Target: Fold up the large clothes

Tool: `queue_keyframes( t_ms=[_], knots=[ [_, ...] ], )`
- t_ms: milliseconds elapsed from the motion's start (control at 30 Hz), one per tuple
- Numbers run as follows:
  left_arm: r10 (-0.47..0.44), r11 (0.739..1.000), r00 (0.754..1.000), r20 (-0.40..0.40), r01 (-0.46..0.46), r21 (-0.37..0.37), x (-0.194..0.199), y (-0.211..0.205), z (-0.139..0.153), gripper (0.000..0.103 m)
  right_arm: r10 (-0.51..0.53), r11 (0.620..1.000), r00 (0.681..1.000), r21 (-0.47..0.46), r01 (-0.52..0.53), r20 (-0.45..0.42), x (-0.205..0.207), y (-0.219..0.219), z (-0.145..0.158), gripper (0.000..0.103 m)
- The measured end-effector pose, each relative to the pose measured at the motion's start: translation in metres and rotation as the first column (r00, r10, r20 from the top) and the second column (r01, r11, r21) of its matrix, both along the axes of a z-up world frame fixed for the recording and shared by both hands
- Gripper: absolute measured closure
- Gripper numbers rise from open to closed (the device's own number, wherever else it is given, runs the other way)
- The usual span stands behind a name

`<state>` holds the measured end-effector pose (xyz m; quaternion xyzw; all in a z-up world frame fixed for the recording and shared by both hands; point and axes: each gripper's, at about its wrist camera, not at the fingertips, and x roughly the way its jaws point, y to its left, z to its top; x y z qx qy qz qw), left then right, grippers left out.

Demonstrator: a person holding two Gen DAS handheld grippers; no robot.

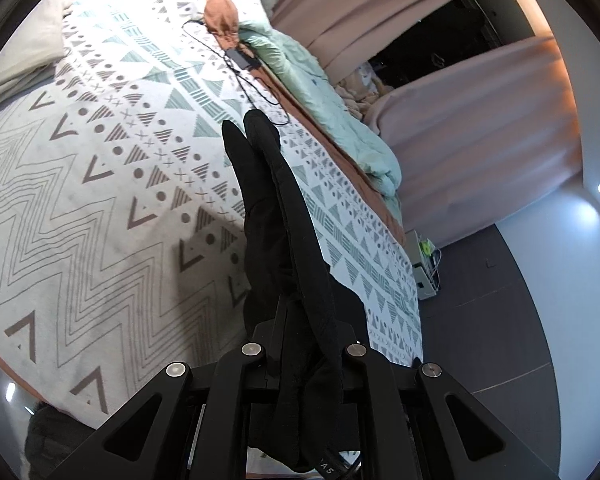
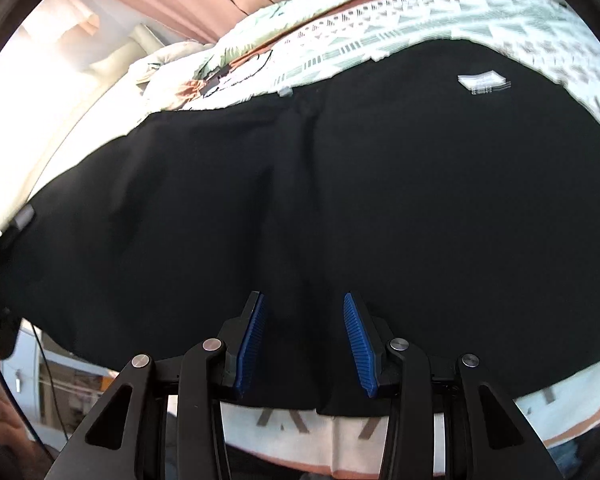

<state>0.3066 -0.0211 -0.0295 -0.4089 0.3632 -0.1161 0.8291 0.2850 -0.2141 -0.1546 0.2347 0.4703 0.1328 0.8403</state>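
Patterned bedspread under black garment, white unreadable label.

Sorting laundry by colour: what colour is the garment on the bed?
Black garment, clearest in the right wrist view.

One black garment fills the middle of the right wrist view, with one white label at its upper right. One patterned bedspread covers one bed. One green quilt lies at upper right of the left wrist view, beside one black cable. Two pink curtains hang behind. Two tongs: left, right.
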Motion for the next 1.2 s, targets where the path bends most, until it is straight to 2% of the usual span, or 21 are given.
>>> queue_keyframes(
  t_ms=[367,467,667,767,967,1100,1200],
  knots=[
    [-0.104,0.994,0.993,0.052,0.101,0.042,0.007,-0.049,0.03,0.092,-0.06,0.987,0.998,0.151,0.056,0.026,-0.014,-0.047,0.013,0.061],
    [-0.131,0.991,0.99,0.06,0.129,0.048,0.009,-0.064,0.036,0.092,-0.043,0.981,0.999,0.192,0.038,0.027,-0.016,-0.041,0.01,0.062],
    [-0.191,0.979,0.98,0.054,0.187,0.08,0.012,-0.094,0.04,0.092,0.012,0.974,0.998,0.227,0.004,-0.069,-0.008,-0.005,-0.018,0.087],
    [-0.21,0.974,0.977,0.036,0.206,0.094,0.014,-0.105,0.034,0.092,0.028,0.976,0.994,0.216,-0.005,-0.102,-0.004,0.01,-0.024,0.088],
    [-0.233,0.968,0.972,0.027,0.229,0.1,0.016,-0.117,0.03,0.092,-0.013,0.981,0.987,0.187,0.043,-0.157,0.005,0.02,-0.035,0.092],
    [-0.258,0.961,0.966,0.033,0.253,0.115,0.019,-0.129,0.034,0.092,-0.007,0.96,0.986,0.276,0.054,-0.168,0.005,0.002,-0.033,0.092],
    [-0.283,0.954,0.959,0.027,0.279,0.113,0.024,-0.144,0.032,0.092,-0.035,0.956,0.991,0.286,0.072,-0.132,-0.003,-0.024,-0.019,0.091]
  ],
)
